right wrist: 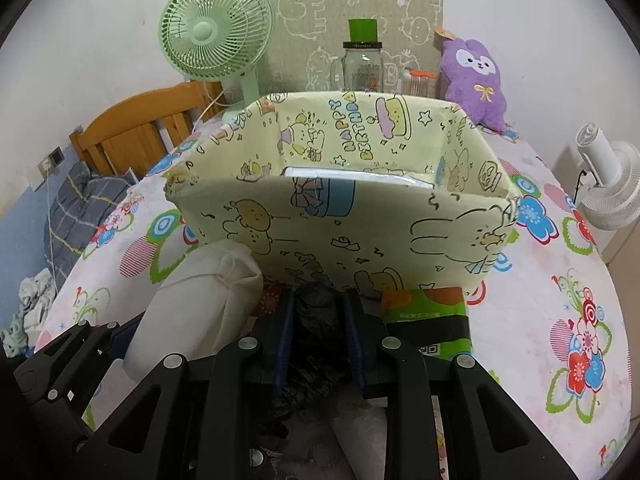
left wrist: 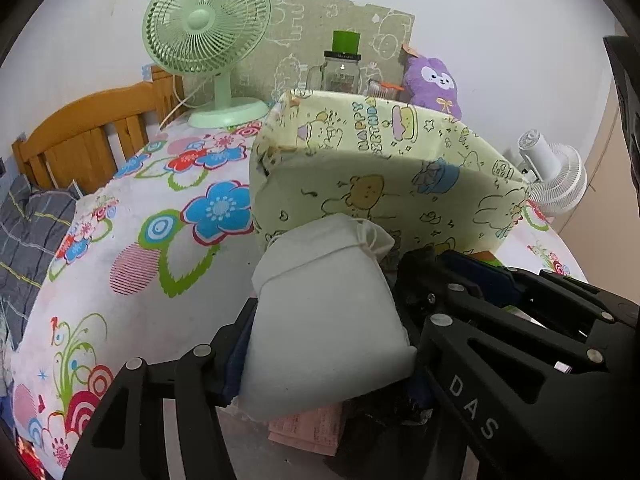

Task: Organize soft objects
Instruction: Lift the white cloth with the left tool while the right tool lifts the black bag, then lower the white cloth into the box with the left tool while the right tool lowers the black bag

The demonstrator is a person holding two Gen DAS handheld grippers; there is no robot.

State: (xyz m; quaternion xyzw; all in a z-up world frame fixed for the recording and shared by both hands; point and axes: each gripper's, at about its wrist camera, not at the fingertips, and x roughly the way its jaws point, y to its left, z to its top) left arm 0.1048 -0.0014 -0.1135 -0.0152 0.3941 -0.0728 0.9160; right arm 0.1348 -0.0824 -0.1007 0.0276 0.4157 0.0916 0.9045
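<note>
My left gripper (left wrist: 326, 336) is shut on a white drawstring pouch (left wrist: 326, 312) and holds it just in front of the yellow cartoon-print fabric box (left wrist: 384, 184). The pouch also shows in the right wrist view (right wrist: 196, 312), at the box's (right wrist: 340, 232) near left corner. My right gripper (right wrist: 320, 340) is shut on a crumpled black plastic bag (right wrist: 316, 312), close to the box's near wall. A white flat packet (right wrist: 360, 178) lies inside the box. A green packet (right wrist: 428, 316) lies on the table by the right gripper.
The table has a flowered cloth (left wrist: 160, 240). Behind the box stand a green fan (right wrist: 216, 28), a glass jar with green lid (right wrist: 362, 64) and a purple plush toy (right wrist: 476, 80). A white fan (right wrist: 608, 184) is at the right. A wooden bed frame (left wrist: 80, 136) is left.
</note>
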